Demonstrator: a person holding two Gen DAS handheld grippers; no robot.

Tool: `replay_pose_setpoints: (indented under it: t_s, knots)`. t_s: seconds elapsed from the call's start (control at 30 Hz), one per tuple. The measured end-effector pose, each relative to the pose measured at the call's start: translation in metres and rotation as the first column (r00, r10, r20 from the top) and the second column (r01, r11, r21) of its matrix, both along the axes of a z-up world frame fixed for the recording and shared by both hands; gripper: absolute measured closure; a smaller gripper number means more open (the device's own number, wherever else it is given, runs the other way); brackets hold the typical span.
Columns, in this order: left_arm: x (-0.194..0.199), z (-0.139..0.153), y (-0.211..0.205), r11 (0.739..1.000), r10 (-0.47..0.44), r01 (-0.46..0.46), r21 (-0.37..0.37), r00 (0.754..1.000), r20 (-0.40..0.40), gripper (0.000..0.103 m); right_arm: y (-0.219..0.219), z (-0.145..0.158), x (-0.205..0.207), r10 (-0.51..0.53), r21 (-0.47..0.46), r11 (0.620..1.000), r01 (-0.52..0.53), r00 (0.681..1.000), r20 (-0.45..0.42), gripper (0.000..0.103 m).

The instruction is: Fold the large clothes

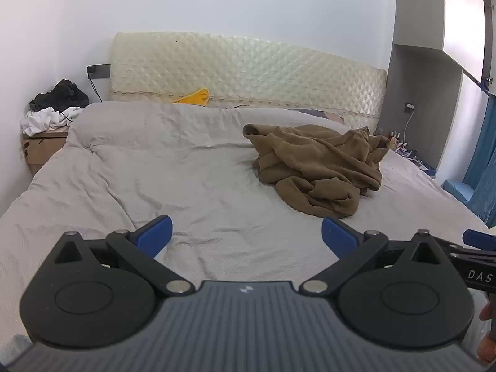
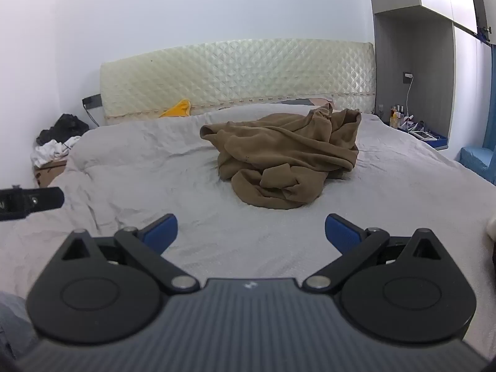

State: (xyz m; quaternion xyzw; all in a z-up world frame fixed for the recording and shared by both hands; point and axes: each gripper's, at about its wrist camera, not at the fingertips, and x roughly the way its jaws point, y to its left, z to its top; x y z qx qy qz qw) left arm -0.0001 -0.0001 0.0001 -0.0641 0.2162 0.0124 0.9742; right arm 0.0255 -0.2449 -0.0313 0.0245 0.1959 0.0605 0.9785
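Brown garment (image 2: 279,161) crumpled on bed (image 2: 155,170), no clear long axis, both hand-held grippers (image 1: 246,232) (image 2: 251,232) spread apart, empty.

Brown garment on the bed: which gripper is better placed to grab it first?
Right, probably. The brown garment lies nearly straight ahead of the open right gripper; for the open left gripper it sits off to the right.

Cut off, hidden and too small

The bottles (image 2: 397,114) on the far right shelf are too small to read; the yellow cloth (image 1: 194,96) is half hidden behind the duvet (image 1: 148,161); the other gripper (image 1: 477,257) is cropped.
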Motion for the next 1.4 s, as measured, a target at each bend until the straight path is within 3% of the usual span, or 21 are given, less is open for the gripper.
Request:
replay_pose_setpoints:
  t_s: [0.1, 0.33, 0.9, 1.4]
  knots:
    - [0.0, 0.001, 0.0, 1.0, -0.006, 0.006, 0.016, 1.0, 0.002, 0.0, -0.001, 0.002, 0.001, 0.0, -0.039, 0.999, 0.001, 1.0, 0.026, 0.0]
    - [0.003, 0.0, 0.002, 1.0, 0.005, -0.004, 0.014, 1.0, -0.01, 0.0, -0.002, -0.007, 0.0, -0.004, -0.03, 1.0, 0.004, 1.0, 0.021, 0.0]
    - [-0.001, 0.007, -0.012, 0.998, -0.049, 0.048, 0.03, 0.999, 0.024, 0.0, -0.004, 0.004, 0.003, -0.02, -0.031, 0.999, 0.021, 1.0, 0.004, 0.0]
    - [-0.003, 0.006, -0.014, 0.998, -0.042, 0.042, 0.036, 0.999, 0.017, 0.0, -0.006, 0.005, 0.002, -0.034, -0.03, 0.999, 0.034, 0.999, -0.006, 0.0]
